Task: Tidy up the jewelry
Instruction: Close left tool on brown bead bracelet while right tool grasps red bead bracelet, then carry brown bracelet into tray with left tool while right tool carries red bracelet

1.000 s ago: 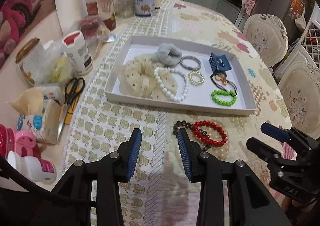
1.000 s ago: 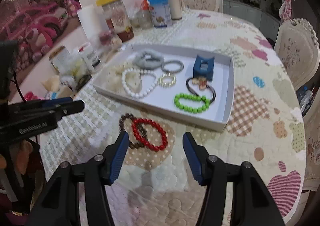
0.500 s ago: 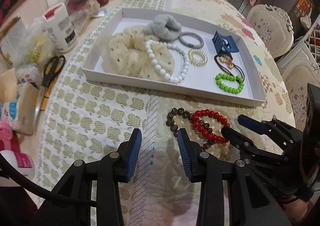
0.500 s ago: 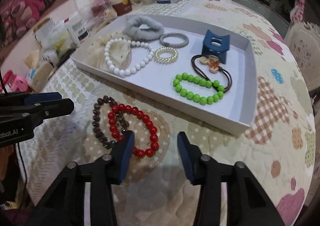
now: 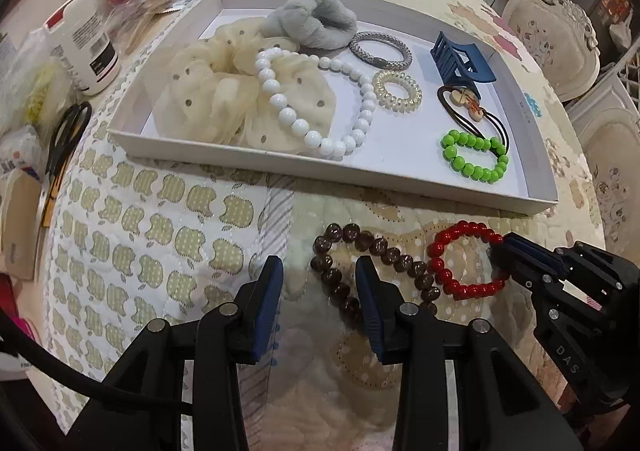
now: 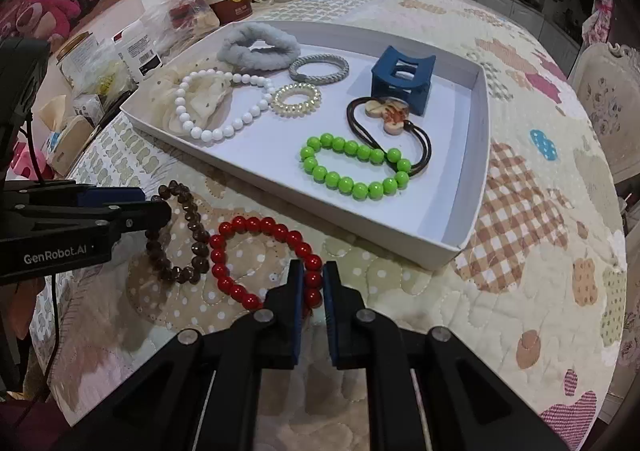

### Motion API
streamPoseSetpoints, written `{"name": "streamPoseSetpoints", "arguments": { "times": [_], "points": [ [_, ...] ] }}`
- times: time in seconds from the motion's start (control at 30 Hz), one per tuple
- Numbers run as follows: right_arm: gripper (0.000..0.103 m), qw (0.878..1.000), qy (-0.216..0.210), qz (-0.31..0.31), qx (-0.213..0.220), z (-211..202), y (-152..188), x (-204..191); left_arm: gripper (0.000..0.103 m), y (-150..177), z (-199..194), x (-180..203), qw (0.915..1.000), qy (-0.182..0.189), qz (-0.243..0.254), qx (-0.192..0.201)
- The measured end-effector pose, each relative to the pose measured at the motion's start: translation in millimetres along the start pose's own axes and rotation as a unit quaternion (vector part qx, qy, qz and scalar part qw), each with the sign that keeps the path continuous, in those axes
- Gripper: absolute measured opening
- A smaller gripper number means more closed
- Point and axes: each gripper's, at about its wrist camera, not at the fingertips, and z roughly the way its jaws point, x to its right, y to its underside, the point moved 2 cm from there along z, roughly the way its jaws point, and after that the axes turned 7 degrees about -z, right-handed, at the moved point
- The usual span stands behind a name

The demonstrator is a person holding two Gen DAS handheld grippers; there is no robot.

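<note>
On the quilted patchwork tablecloth [image 6: 520, 291], just in front of the shallow white cardboard tray [image 6: 478, 155], lie 2 loose bracelets: a red round-bead bracelet [image 6: 260, 259] and a dark brown faceted-bead bracelet [image 6: 188, 239], touching each other where their loops meet. The right gripper [image 6: 312, 283] has its 2 blue-padded fingers [image 6: 296, 291] drawn narrow, pinching the near side of the red bracelet, with beads showing between the pads. In the left wrist view the same gripper [image 5: 500, 255] comes in from the right and its tip sits on the red bracelet's [image 5: 464, 259] right edge. The left gripper [image 5: 318, 279] points steeply down at the cloth with its fingers [image 5: 268, 291] partly apart and holding nothing; the right-hand finger stands over the brown bracelet's [image 5: 368, 263] loop, and whether it touches the beads cannot be told. Inside the tray rest a white pearl-like bead necklace [image 5: 320, 99] draped over a cream dotted fabric scrunchie [image 5: 208, 91], a grey fluffy scrunchie [image 5: 316, 21], a silver braided bangle [image 5: 380, 51], a clear spiral hair tie [image 5: 398, 91], a navy plastic claw clip [image 5: 460, 63], a brown elastic hair tie with a wooden charm [image 5: 468, 107] and a green round-bead bracelet [image 5: 474, 157]. Black-handled scissors [image 5: 64, 139] and a white labelled bottle [image 5: 88, 47] lie left of the tray.
</note>
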Motion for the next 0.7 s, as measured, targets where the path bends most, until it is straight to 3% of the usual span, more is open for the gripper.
{"name": "streamPoseSetpoints", "arguments": {
  "times": [0.33, 0.37, 0.47, 0.7],
  "points": [
    [0.01, 1.0, -0.016, -0.002, 0.007, 4.0, -3.5, -1.5, 0.026, -2.8, 2.5, 2.2, 0.9999, -0.005, 0.007, 0.006],
    [0.01, 1.0, -0.017, -0.001, 0.008, 3.7, -3.5, -1.9, 0.025, -2.7, 2.4, 2.9, 0.9999, -0.007, 0.011, 0.009],
    [0.01, 1.0, -0.024, 0.0, 0.015, -1.2, -4.2, -3.4, 0.002, -2.7, 3.8, 5.0, 0.9997, -0.005, 0.019, 0.012],
    [0.009, 0.997, -0.044, 0.008, 0.058, -38.8, -15.4, -8.9, 0.0, -6.4, -22.2, 9.5, 0.9987, 0.023, 0.029, 0.035]
  ]
}}
